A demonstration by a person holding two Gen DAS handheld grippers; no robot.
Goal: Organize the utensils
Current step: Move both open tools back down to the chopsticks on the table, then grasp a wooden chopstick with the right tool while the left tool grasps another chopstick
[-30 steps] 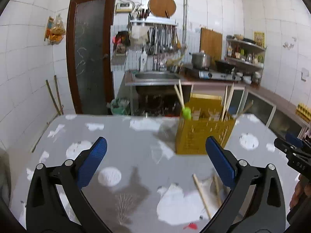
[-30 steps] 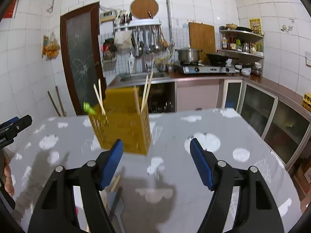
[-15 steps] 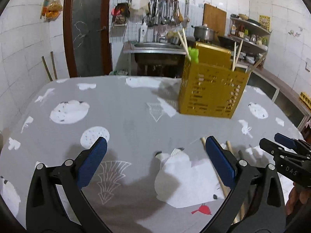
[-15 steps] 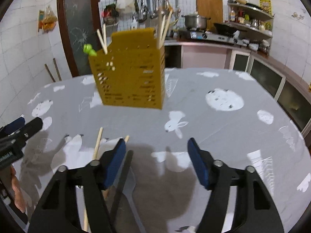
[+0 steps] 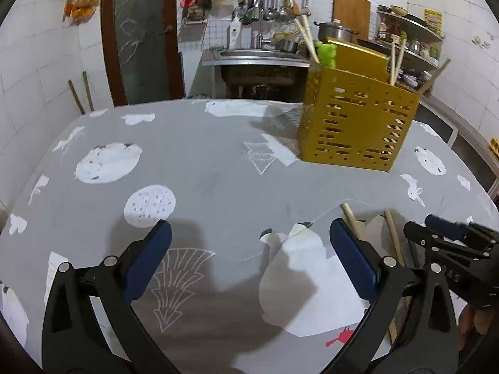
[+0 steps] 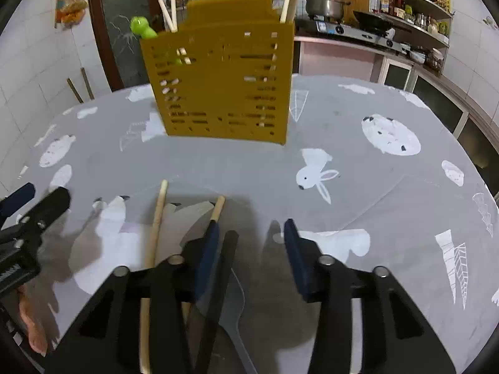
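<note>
We have brought both grippers lower and closer over the grey patterned tablecloth (image 5: 218, 168) than a second ago. Our left gripper (image 5: 249, 258) hangs with jaws wide apart, holding nothing. Just right of it lie two wooden-handled utensils (image 6: 156, 224) and a black-handled spatula (image 6: 226, 268), near us on the cloth. Our right gripper (image 6: 249, 249) hovers over them, jaws open and narrower than before, its left finger above the second wooden handle. The yellow utensil holder (image 6: 221, 84) now looms larger at the far side, chopsticks (image 6: 167, 14) standing in it.
</note>
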